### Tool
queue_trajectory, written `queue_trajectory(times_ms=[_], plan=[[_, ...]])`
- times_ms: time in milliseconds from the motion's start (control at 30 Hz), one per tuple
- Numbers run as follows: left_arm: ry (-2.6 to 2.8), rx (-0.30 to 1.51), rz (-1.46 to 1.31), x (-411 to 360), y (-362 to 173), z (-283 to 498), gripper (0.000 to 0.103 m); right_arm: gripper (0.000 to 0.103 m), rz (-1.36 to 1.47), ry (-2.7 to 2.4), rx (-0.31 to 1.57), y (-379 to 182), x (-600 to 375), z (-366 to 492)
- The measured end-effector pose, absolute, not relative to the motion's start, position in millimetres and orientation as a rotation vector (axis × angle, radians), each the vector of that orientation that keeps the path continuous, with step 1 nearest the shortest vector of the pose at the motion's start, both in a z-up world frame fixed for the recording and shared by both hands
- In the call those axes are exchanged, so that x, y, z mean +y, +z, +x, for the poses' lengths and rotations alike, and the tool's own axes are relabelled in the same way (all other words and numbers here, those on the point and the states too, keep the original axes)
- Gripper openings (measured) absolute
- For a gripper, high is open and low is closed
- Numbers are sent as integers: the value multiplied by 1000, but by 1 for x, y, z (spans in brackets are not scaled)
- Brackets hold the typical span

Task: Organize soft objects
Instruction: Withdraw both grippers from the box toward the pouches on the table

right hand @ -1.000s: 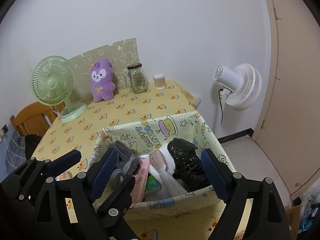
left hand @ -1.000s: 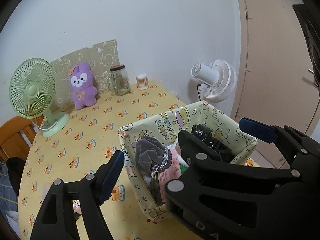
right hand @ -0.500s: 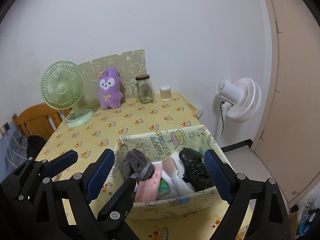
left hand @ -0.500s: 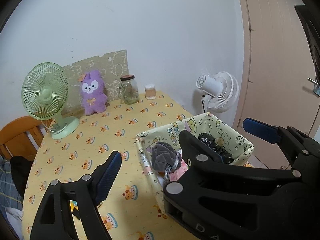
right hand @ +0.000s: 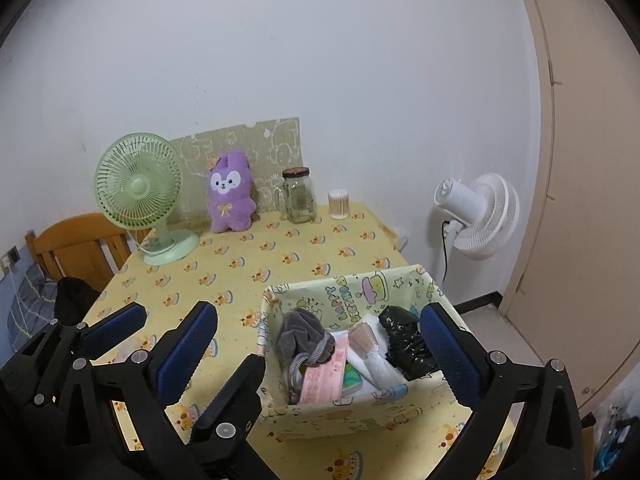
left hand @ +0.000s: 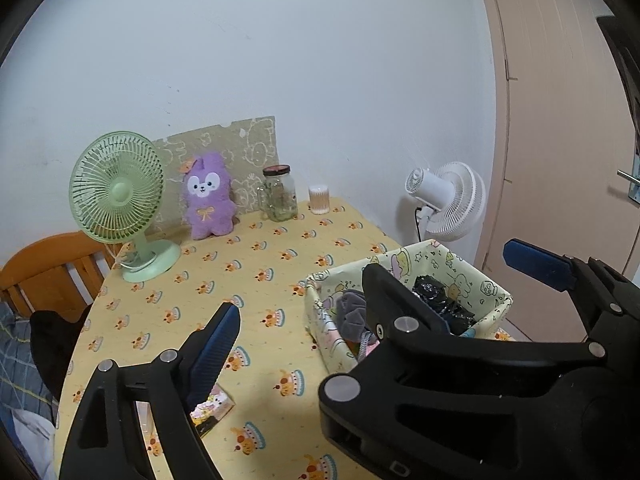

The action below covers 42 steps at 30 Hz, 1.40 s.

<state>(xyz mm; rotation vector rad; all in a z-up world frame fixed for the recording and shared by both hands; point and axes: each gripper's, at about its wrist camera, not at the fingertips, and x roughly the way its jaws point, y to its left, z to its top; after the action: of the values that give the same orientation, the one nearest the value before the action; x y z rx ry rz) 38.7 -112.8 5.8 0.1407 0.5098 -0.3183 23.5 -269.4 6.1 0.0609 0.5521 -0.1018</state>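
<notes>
Both tools empty, jaws opening: left tool [left hand: 368, 304], right tool [right hand: 320, 344] over basket [right hand: 352, 288] holding pouch [right hand: 300, 332]; table [right hand: 280, 252].

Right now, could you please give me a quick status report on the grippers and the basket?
Left gripper and right gripper opening, nothing between jaws. Fabric basket holds grey pouch and black bag. Purple plush by wall; path clear.

My table [right hand: 304, 252], under a yellow cake-print cloth, carries a green desk fan [right hand: 140, 196], purple plush rabbit [right hand: 230, 196], glass jar [right hand: 299, 196] and cotton-swab tub [right hand: 339, 205] along the wall side. A printed fabric basket [right hand: 360, 404] stands at the near right corner. A small printed packet [left hand: 212, 410] lies near left.
</notes>
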Motion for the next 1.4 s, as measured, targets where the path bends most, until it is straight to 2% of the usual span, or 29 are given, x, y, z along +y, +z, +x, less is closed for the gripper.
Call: queue_trajectory(times_ms=[733, 1400], plan=[[-242, 483, 79, -53, 8, 27, 90, 103, 30, -46, 551, 12, -209, 21], [-170, 519, 54, -4, -19, 34, 90, 103, 9, 34, 584, -15, -159, 33]])
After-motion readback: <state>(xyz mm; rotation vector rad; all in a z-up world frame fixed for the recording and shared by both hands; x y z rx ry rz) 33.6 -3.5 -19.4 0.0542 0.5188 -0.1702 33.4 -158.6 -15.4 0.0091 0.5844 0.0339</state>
